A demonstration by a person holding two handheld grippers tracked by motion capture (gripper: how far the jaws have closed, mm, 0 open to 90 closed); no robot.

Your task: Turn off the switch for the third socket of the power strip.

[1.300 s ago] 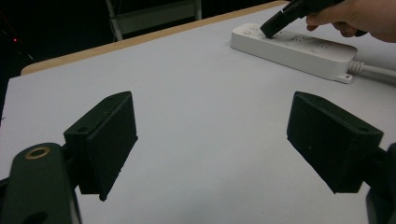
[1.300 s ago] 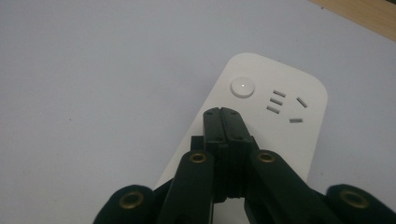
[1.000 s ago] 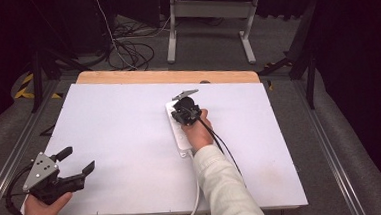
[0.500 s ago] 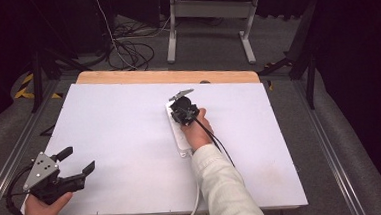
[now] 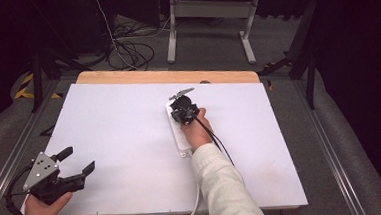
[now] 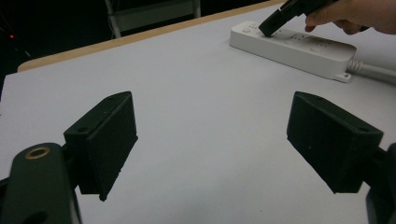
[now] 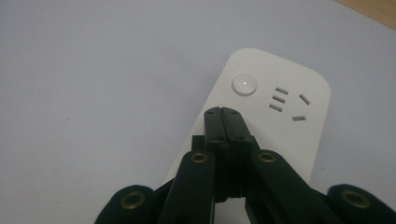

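While the right gripper point(image 7: 224, 113) sits over the white power strip point(image 5: 178, 130), its 2 jaws are pressed together with nothing between them, tips just short of the strip's round switch button point(image 7: 244, 85). Power strip lies near the middle of the white table point(image 5: 120, 142), its white cord point(image 5: 197, 202) running off the near edge. Socket slots point(image 7: 288, 105) sit just beside the button. Left gripper point(image 5: 74, 162) is well apart from the strip, at the table's near left corner, jaws spread wide, holding nothing.
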